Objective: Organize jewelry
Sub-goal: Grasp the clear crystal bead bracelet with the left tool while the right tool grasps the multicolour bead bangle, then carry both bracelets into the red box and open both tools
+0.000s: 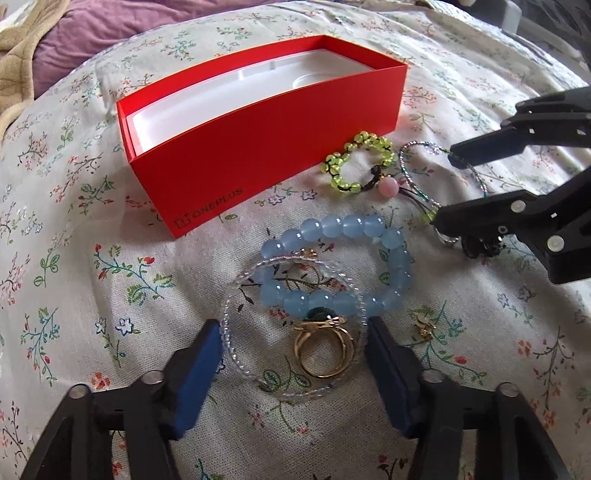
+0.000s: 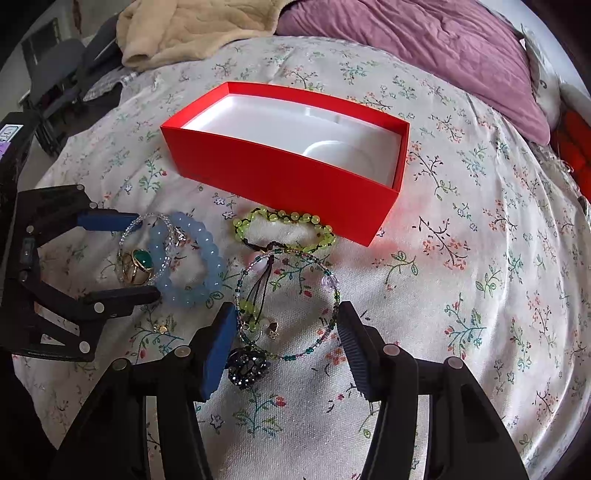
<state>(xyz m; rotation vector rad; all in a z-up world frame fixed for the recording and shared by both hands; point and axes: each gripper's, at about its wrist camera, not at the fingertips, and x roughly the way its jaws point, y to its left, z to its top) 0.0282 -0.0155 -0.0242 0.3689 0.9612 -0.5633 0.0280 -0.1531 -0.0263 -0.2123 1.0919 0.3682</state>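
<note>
An open red box [image 1: 258, 147] with a white empty inside [image 2: 280, 136] stands on the floral bedcover. In front of it lie a yellow-green bead bracelet [image 1: 354, 162] [image 2: 284, 225], a blue bead bracelet [image 1: 340, 266] [image 2: 195, 258], a clear bead bracelet [image 1: 236, 354], a gold ring with a green stone [image 1: 325, 347] [image 2: 138, 264], a thin multicolour bead bracelet [image 2: 295, 299] and a dark beaded piece [image 2: 247, 363]. My left gripper [image 1: 291, 332] is open around the ring and clear bracelet. My right gripper [image 2: 286, 325] is open around the thin bracelet.
A small gold earring [image 1: 424, 325] [image 2: 161, 327] lies on the cover between the grippers. A purple pillow [image 2: 424, 48] and a beige blanket [image 2: 192, 29] lie behind the box. Dark furniture [image 2: 62, 74] stands beyond the bed's left edge.
</note>
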